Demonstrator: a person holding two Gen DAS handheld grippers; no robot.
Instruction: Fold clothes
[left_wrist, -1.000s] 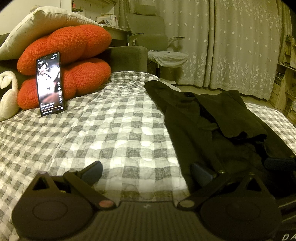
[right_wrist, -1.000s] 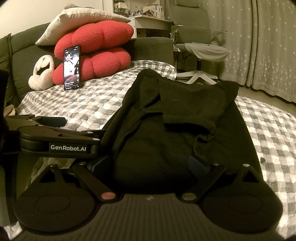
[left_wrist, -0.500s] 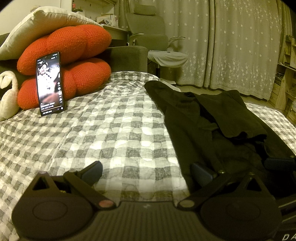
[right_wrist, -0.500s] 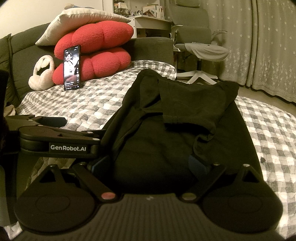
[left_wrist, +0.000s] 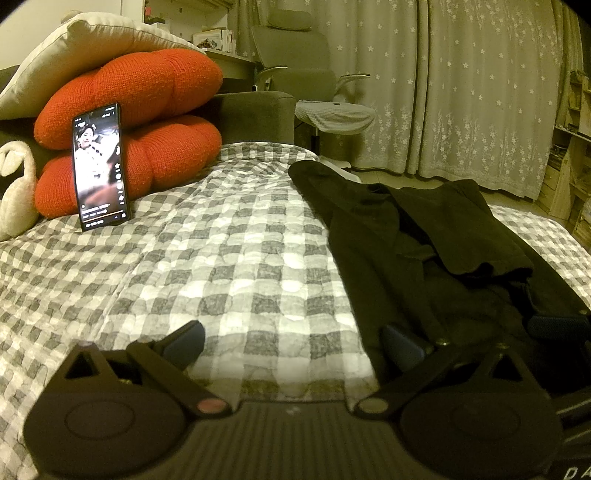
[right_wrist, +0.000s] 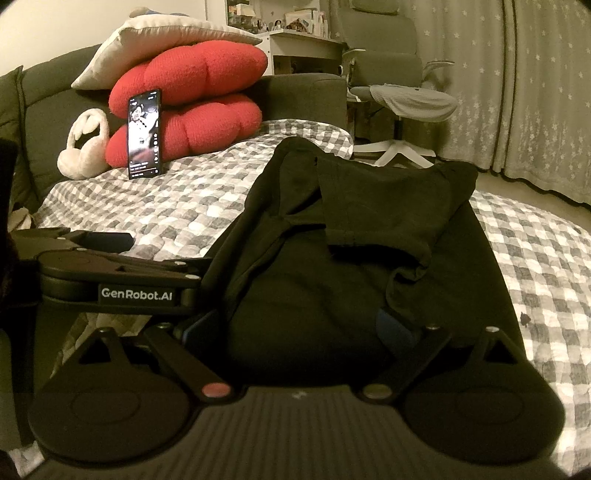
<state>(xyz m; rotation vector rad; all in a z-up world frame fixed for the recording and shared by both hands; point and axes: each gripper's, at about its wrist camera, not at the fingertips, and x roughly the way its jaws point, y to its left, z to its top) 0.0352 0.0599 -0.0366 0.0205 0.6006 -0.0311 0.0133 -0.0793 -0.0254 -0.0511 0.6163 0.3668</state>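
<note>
A black garment (right_wrist: 354, 258) lies on the checked bed cover (left_wrist: 221, 266), with its far part folded back over itself. In the left wrist view it lies to the right (left_wrist: 424, 251). My left gripper (left_wrist: 291, 341) is open low over the cover, its right finger at the garment's near left edge. It also shows from the side in the right wrist view (right_wrist: 110, 266). My right gripper (right_wrist: 295, 326) is open low over the garment's near edge, with cloth between its blue pads (right_wrist: 391, 328). Its finger tip (left_wrist: 557, 326) shows in the left wrist view.
Two red cushions (left_wrist: 133, 122) and a cream pillow (left_wrist: 85, 48) are stacked at the back left, with a lit phone (left_wrist: 101, 166) leaning on them and a plush toy (right_wrist: 85, 147) beside. An office chair (right_wrist: 399, 88), curtains (left_wrist: 480, 92) and shelves (left_wrist: 572, 155) stand beyond the bed.
</note>
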